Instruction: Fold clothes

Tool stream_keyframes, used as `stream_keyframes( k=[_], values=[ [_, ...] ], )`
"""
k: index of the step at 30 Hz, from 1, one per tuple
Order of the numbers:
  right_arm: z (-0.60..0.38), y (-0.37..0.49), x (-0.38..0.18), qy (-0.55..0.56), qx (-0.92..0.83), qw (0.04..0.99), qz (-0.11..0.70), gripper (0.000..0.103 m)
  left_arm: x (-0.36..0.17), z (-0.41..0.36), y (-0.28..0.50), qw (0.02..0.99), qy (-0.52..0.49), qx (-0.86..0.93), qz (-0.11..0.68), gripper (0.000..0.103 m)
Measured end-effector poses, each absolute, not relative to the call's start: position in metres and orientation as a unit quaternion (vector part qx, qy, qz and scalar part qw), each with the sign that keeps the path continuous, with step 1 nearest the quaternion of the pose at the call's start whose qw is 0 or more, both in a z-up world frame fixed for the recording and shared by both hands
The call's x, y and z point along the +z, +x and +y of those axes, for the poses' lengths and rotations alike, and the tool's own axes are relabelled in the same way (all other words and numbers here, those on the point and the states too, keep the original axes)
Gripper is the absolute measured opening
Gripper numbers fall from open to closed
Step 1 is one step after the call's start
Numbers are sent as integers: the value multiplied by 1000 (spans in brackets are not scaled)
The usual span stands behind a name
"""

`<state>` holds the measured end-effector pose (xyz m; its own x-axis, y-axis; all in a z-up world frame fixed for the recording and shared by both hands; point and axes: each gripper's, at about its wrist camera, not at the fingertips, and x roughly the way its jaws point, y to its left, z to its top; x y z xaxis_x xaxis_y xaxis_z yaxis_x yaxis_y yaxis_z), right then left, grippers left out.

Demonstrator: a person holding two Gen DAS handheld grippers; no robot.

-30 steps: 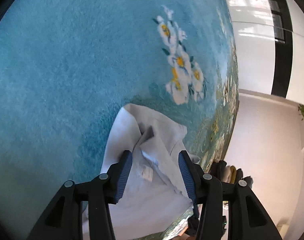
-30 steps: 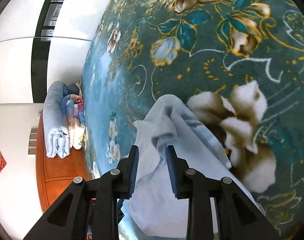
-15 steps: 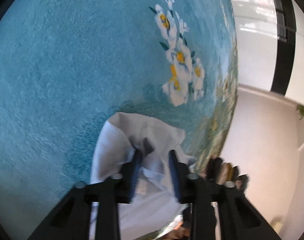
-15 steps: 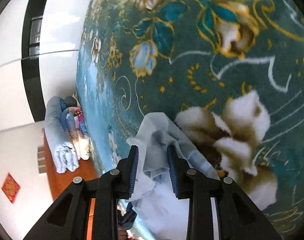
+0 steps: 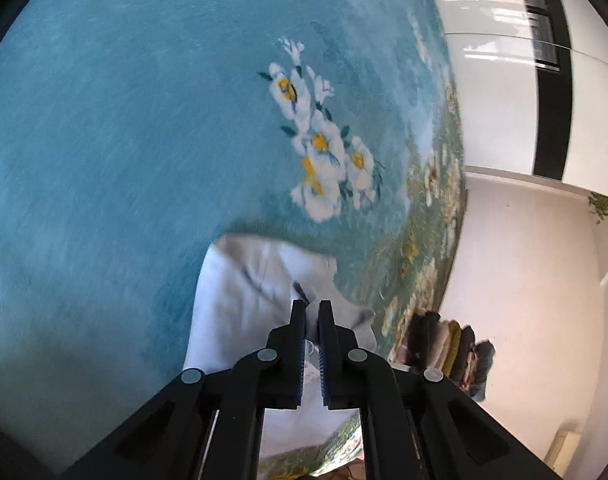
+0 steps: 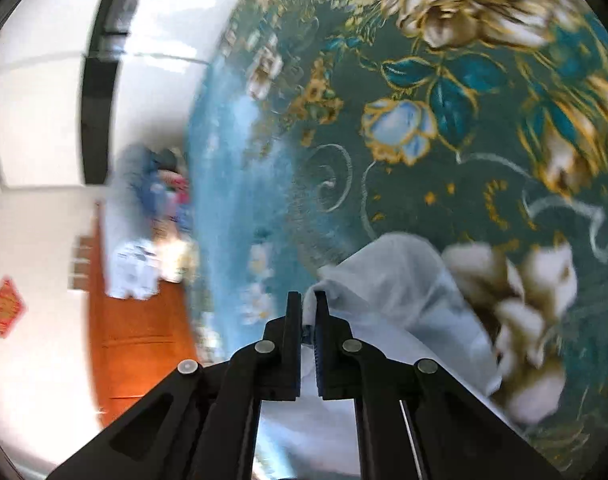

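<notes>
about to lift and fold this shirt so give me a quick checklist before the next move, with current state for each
1. Left tool has cloth between its jaws: ok, they have just closed on a fold of the pale blue garment.
2. Right tool has cloth: ok, its jaws have just closed on a bunched edge of the garment.
3. Each grip catches one layer only: cannot tell, the cloth is crumpled at both pinches.
4. Blanket ahead of the left tool free of other items: ok.
5. Garment lies flat: not ok, it is rumpled.
6. Views sharp enough to judge: not ok, the right wrist view is blurred.
</notes>
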<state>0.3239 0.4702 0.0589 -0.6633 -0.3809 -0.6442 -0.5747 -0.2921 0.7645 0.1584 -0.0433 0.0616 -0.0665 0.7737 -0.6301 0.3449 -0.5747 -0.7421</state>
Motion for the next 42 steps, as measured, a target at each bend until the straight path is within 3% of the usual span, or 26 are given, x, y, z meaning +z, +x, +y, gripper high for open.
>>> stream_keyframes(
  k=[7, 11, 14, 17, 22, 25, 31, 42],
  values=[
    [484, 298, 16, -428, 660, 115, 606, 5, 20, -30, 134, 139, -692, 556, -438, 8],
    [491, 298, 9, -418, 657, 113, 617, 7, 11, -45, 137, 146, -650, 536, -519, 10],
    [498, 307, 8, -387, 658, 124, 634, 10, 13, -59, 141, 137, -621, 542, -549, 22],
    [504, 316, 11, -374, 660, 136, 638, 13, 21, -63, 149, 140, -627, 556, -528, 26],
    [509, 341, 32, -363, 687, 134, 615, 21, 58, -58, 183, 182, -636, 616, -428, 28],
    [499, 376, 50, -352, 709, 125, 598, 37, 75, -40, 220, 218, -639, 639, -367, 31],
    [450, 456, 42, -398, 699, 158, 573, 38, 79, 36, 289, 288, -677, 628, -253, 33],
    [411, 498, 4, -442, 665, 157, 582, 42, 54, 101, 353, 303, -716, 600, -188, 33]
  ],
)
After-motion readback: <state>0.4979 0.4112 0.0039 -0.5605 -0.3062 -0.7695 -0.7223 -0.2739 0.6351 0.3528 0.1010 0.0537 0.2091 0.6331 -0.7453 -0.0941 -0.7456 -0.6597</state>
